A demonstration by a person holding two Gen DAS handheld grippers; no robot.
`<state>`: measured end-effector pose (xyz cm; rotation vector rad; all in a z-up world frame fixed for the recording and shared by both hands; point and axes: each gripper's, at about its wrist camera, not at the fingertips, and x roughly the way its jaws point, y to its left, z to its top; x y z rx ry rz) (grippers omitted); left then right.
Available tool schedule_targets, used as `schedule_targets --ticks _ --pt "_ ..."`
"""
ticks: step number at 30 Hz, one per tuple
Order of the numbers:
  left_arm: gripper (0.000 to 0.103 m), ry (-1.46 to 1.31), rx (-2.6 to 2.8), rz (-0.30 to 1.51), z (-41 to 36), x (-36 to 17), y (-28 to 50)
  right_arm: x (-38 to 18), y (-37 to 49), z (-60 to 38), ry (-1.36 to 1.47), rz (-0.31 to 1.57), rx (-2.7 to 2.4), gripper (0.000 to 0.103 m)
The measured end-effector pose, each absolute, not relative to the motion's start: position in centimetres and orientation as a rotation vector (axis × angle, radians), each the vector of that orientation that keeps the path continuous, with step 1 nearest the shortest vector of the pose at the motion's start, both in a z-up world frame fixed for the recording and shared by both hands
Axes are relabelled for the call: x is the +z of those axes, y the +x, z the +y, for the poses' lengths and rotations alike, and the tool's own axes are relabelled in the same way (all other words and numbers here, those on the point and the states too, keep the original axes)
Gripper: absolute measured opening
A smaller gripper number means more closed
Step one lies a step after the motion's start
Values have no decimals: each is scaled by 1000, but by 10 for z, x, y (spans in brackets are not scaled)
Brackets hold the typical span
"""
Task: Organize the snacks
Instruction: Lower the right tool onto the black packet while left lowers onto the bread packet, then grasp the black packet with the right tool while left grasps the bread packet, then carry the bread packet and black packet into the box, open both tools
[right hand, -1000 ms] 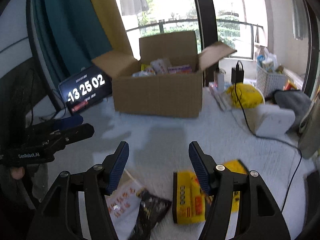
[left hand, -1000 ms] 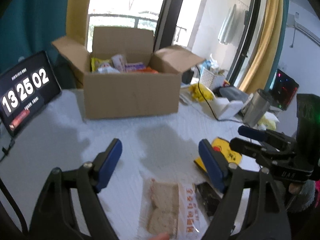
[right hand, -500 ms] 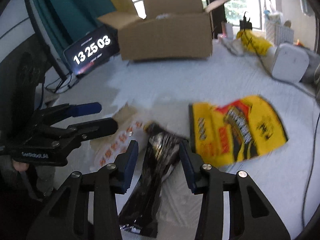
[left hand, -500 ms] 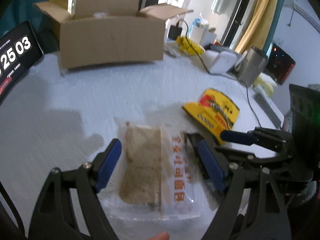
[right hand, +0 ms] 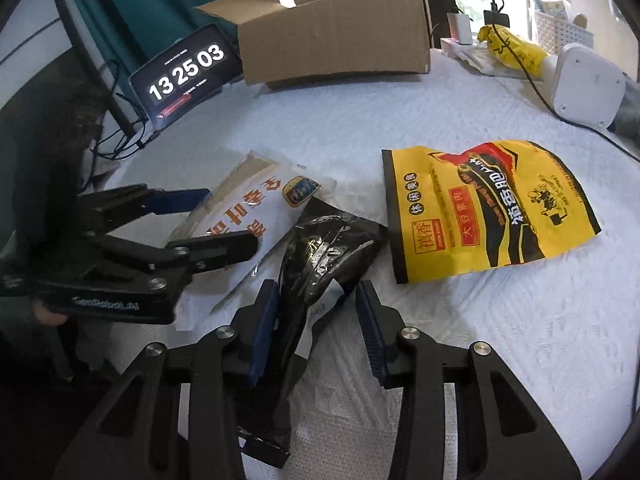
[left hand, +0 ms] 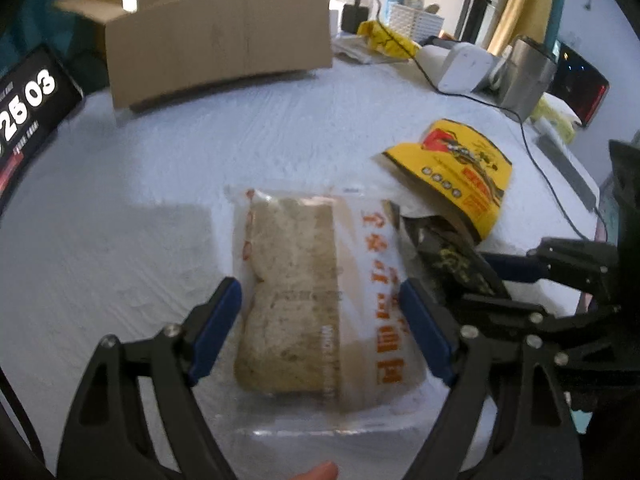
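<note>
Packets, three: left tool (left hand: 318, 286), just widened, straddles bread packet (left hand: 296, 300); right tool (right hand: 316, 286), apart, just narrowing, straddles black packet (right hand: 328, 252).

Open brown cardboard box (left hand: 224, 36): blurred in left wrist view, top flaps cut by frame edge, contents hidden in both views. Black digital clock tablet (left hand: 28, 100): left edge clips its digits. Glossy black snack pouch (right hand: 316, 264): lower end hidden behind right claw (right hand: 316, 328); its print unreadable. Clear bread packet with orange lettering (right hand: 256, 204): partly covered by left claw (right hand: 224, 224).
</note>
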<state>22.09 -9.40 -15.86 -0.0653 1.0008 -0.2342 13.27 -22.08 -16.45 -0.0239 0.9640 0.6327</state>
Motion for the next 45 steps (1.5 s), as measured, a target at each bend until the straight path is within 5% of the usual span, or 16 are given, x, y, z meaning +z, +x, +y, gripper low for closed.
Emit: schedule_targets --ticks 6,10,11,17,45 --pt "92 17 -226 995 -108 -167 223 -164 131 -223 -12 952 667 34" --pt "87 27 -250 991 -111 -167 225 -158 132 -223 3 940 690 22" --pt "79 16 -250 983 -109 -165 225 -157 133 -223 1 934 689 22" --pt "70 -46 -252 985 -97 -159 227 -145 140 -228 9 899 685 22" --pt "70 -172 -143 786 -6 -91 260 -72 218 -196 -52 747 686 22"
